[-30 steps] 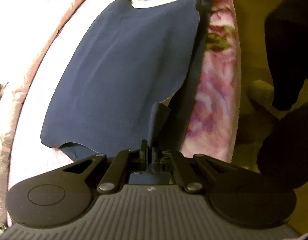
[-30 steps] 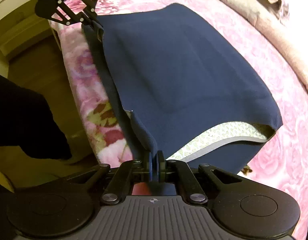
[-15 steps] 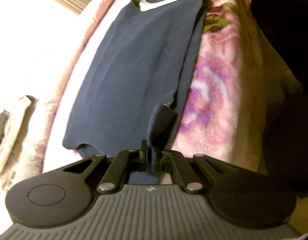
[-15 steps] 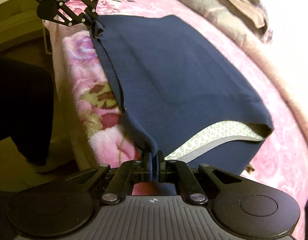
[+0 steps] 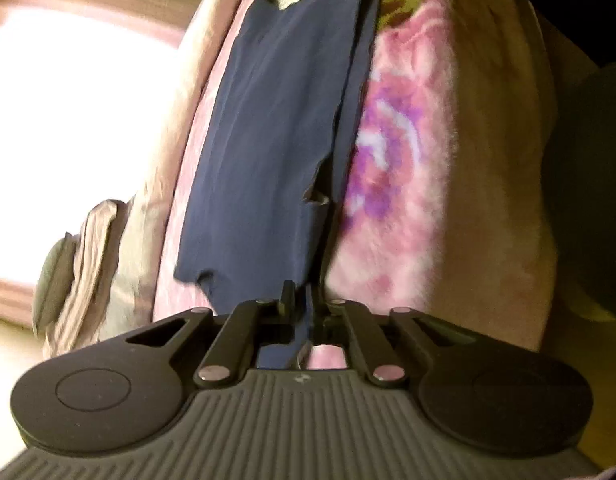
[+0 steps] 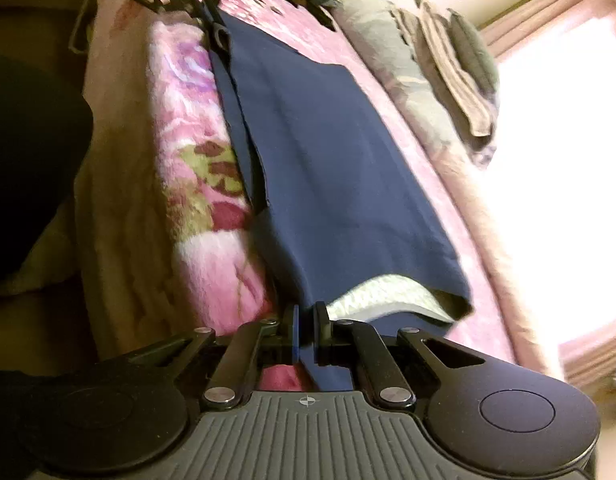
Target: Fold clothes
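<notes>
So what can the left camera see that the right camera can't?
Only the left wrist view shows the left tongs from behind, their jaws opening with navy cloth between them. Only the right wrist view shows the right tongs pinching the navy garment near its grey band. Both show the garment, pink floral blanket and bright window.

navy garment (image 5: 267, 128): smooth matt cloth
floral blanket (image 5: 408, 168): fluffy plush
left hand-held gripper (image 5: 303, 300): matt black plastic, ribbed housing
</notes>
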`<state>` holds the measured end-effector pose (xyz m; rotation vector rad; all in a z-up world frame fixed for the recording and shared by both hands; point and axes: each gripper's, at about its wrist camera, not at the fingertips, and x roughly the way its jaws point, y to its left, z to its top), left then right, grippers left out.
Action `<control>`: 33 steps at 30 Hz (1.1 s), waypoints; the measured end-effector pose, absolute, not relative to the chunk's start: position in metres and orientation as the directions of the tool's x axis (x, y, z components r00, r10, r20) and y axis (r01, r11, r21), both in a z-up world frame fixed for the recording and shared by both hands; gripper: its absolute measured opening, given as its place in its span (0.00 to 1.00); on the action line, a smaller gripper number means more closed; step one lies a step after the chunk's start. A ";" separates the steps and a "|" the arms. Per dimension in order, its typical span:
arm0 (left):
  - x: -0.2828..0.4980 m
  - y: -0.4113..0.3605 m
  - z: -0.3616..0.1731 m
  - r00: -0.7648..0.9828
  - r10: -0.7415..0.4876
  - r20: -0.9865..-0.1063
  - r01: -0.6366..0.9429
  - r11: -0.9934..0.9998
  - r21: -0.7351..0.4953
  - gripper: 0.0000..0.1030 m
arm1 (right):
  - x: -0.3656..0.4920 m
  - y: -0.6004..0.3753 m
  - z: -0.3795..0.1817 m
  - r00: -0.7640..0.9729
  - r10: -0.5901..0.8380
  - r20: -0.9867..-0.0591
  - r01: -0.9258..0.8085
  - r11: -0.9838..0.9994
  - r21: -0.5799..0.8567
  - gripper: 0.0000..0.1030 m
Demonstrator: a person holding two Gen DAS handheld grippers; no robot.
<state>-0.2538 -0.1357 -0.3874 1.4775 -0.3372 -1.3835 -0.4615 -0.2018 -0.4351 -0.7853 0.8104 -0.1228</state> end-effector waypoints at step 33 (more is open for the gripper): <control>-0.245 -0.138 -0.375 0.272 -0.779 -0.565 0.509 -0.382 0.771 0.33 | -0.480 -0.198 -0.397 0.728 -0.433 -0.532 0.113 0.841 -0.529 0.03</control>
